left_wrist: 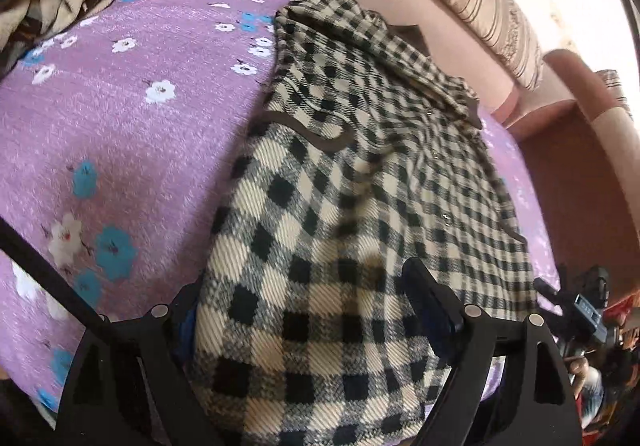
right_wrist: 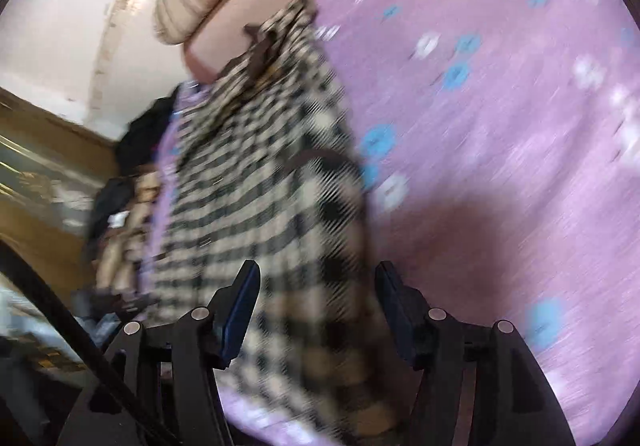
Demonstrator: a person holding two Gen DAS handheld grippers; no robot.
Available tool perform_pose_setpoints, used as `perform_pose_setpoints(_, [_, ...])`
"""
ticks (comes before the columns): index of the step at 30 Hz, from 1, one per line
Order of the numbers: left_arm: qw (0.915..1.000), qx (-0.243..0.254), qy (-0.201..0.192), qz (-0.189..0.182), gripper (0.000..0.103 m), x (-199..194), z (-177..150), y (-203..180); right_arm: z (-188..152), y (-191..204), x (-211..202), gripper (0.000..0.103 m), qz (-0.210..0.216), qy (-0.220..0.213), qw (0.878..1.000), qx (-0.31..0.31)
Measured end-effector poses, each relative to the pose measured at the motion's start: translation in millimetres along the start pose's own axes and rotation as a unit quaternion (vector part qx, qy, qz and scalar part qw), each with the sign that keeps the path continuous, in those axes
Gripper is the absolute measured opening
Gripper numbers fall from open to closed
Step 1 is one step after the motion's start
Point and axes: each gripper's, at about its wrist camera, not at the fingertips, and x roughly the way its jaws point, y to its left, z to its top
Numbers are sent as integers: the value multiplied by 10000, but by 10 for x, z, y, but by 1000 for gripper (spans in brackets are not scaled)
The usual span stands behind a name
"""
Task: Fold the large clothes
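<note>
Checked coat (left_wrist: 360, 173), lying lengthwise on the bed (left_wrist: 132, 133) over its purple flowered cover, collar toward the headboard (left_wrist: 424, 17). Left claw (left_wrist: 304, 306) spread wide, cloth between its fingers, not clenched. Right claw (right_wrist: 316, 306) likewise parted over the hem, gripping nothing. Best practice, I judged: pinch both hem corners evenly, lift together, carry toward the collar. Right view badly blurred; coat's near edge cut off; sleeves not discernible.
</note>
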Motion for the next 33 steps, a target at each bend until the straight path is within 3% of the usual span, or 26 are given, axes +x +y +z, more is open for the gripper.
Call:
perform_pose_setpoints(4, [9982,-381,44,-460,85,-44,-93,69,-182,57,57,65,255,53,9997,-25])
perform_pose_setpoints(6, [9975,-504,17,-499,78,-66,-148,95,-281,107,69,65,255,-12,9996,-87])
perform_pose_setpoints(7, [9982,-488,-14,-359,69,-71,-182,80,-315,130,67,61,210,-52,9997,-134])
perform_pose_setpoints(8, [9992,-385,-58,-48,54,-78,-219,41,-372,170,73,49,84,-116,9997,-210])
perform_pose_setpoints(11, [9972,-69,-121,741,24,-85,-283,-72,-517,226,56,23,-516,-405,9968,-457])
perform_pose_setpoints(12, [9971,-57,-68,757,20,-82,-268,-90,-532,266,64,18,-715,-451,9947,-578])
perform_pose_setpoints(14, [9971,-238,7,728,10,-123,-207,-61,-505,284,52,10,-704,-417,9946,-635])
perform_pose_setpoints(19, [9960,-564,-373,585,8,-491,-113,-60,-442,346,-283,8,-130,-653,9969,-409])
perform_pose_setpoints(24, [9952,-445,-425,762,8,-750,-276,-148,-583,403,-600,8,312,-720,9961,-396])
perform_pose_setpoints(33, [9969,-411,-218,637,8,-981,-1172,-20,-1152,53,-980,8,397,-442,9980,-194])
